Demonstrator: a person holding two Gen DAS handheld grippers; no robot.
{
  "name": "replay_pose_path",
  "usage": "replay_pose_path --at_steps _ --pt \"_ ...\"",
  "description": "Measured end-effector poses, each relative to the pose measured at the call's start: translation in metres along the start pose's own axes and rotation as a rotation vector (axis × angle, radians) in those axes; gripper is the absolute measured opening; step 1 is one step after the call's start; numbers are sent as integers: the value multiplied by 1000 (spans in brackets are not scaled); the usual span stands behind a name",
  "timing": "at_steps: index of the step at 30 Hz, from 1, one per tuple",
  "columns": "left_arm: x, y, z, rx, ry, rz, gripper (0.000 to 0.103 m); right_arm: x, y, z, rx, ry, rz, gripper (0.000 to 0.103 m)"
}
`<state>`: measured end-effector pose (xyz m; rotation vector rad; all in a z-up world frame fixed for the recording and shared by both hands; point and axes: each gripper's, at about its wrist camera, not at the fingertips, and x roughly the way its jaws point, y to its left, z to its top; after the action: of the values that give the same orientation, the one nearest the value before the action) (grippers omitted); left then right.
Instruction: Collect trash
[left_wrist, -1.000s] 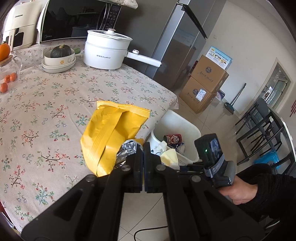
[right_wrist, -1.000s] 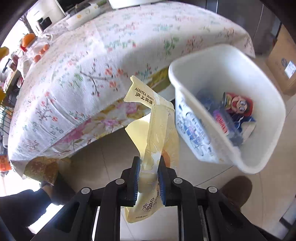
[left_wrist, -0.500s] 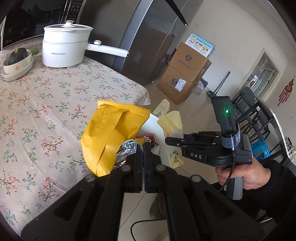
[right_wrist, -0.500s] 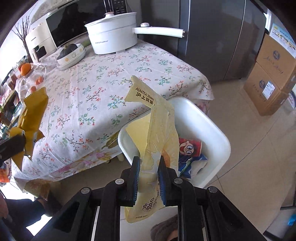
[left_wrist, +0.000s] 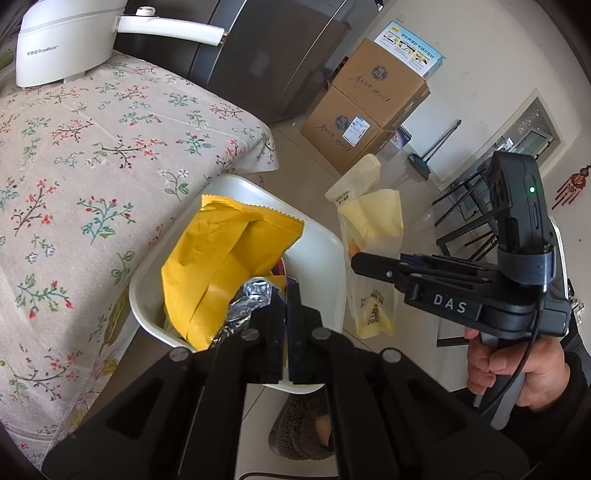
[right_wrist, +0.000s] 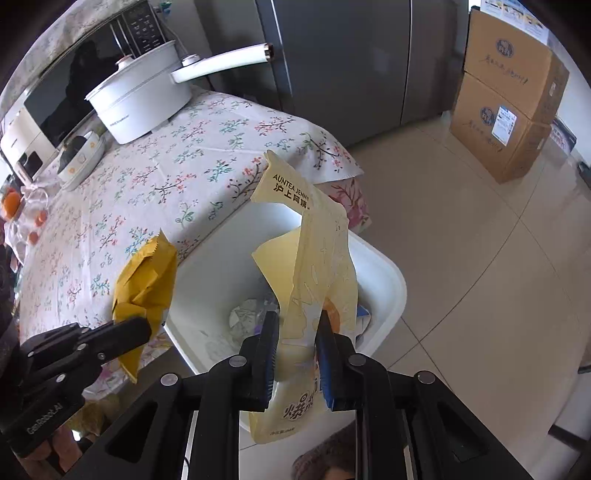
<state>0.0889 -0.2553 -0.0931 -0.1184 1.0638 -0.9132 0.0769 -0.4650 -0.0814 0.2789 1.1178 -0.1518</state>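
Observation:
My left gripper (left_wrist: 286, 306) is shut on a yellow foil-lined snack bag (left_wrist: 221, 266) and holds it over the white trash bin (left_wrist: 325, 236) beside the table. My right gripper (right_wrist: 295, 343) has its jaws a little apart around a pale yellow drink pouch (right_wrist: 317, 266), which hangs between them above the same bin (right_wrist: 388, 284). In the left wrist view the right gripper (left_wrist: 354, 258) and the pouch (left_wrist: 373, 229) are at the bin's right rim. In the right wrist view the left gripper (right_wrist: 144, 325) with the snack bag (right_wrist: 147, 280) is at the bin's left rim. Crumpled trash lies inside the bin.
A table with a floral cloth (left_wrist: 74, 147) stands left of the bin, with a white electric pot (right_wrist: 140, 103), a bowl (right_wrist: 79, 155) and a microwave (right_wrist: 74, 88) on it. A grey fridge (right_wrist: 351, 55) and stacked cardboard boxes (left_wrist: 369, 107) stand behind. Black chairs (left_wrist: 465, 221) are at right.
Both grippers have moved over the trash bin with their bags. The right gripper's jaws have spread slightly around the pouch. The left gripper stays clamped on the snack bag.

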Motion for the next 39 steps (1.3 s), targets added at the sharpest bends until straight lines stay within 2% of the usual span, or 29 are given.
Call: replay_pose_path --at_steps 2,4,5,6,8,15,20,23,26,27,28,33,35,37,39 --pt "12 3 1 0 35 -50 1 0 -4 3 11 -2 1 21" --pt "19 2 1 8 66 -57 6 1 -5 4 15 -1 -1 21" --pt "21 1 0 14 79 -52 25 2 -5 4 17 2 -1 21" --pt "20 1 -2 14 86 -40 52 3 -4 4 20 6 1 21" --pt "12 1 -7 5 74 -17 78 5 -2 4 23 11 6 21" --pt "-25 11 -25 5 88 85 92 9 9 8 22 13 2 23" --pt "-65 27 -46 -52 41 127 100 12 16 9 26 7 -6 25" --pt "-85 33 -57 -86 18 167 102 13 18 10 34 -6 21 31" --pt "-100 37 -66 -112 9 199 102 7 22 11 44 -49 51 50" --pt "-105 38 -68 -120 5 204 102 5 24 11 44 -62 54 67" --pt "-107 39 -70 -128 -2 211 102 2 26 11 46 -80 49 77" --pt "-121 41 -76 -155 -45 260 102 -11 35 4 64 -102 79 88" --pt "-126 39 -78 -141 -65 298 102 -17 40 -2 61 -102 103 92" --pt "-133 36 -80 -123 -92 346 102 -28 48 -10 36 -125 119 103" --pt "-140 32 -83 -106 -130 402 102 -41 57 -19 -11 -160 118 103"
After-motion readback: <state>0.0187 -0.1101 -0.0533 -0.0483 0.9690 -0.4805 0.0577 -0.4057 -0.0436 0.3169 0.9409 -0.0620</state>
